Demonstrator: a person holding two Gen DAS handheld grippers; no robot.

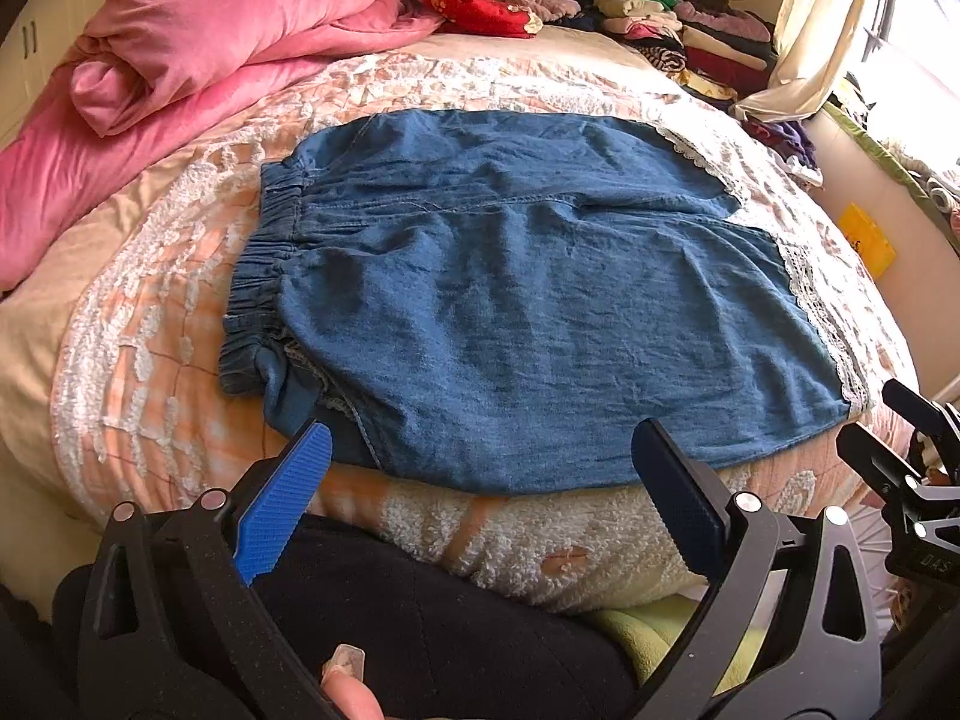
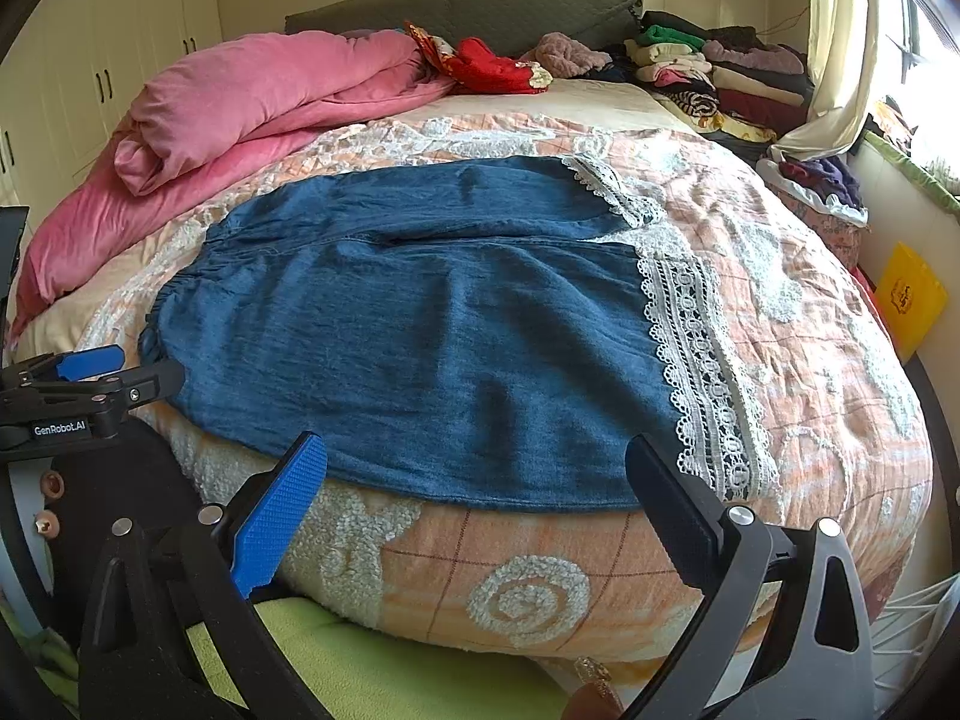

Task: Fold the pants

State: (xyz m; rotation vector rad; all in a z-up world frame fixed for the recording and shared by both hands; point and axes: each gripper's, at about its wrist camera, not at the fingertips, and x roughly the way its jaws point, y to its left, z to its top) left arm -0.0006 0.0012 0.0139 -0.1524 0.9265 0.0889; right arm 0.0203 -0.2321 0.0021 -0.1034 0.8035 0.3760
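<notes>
Pants flat on the bed, pink duvet behind; both grippers spread wide, holding nothing

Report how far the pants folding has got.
Done: the pants lie spread flat on the bed, waistband left, lace hems right. In hand: nothing; the left gripper and right gripper are open at the near edge. Left: every fold, since both legs lie side by side.
</notes>
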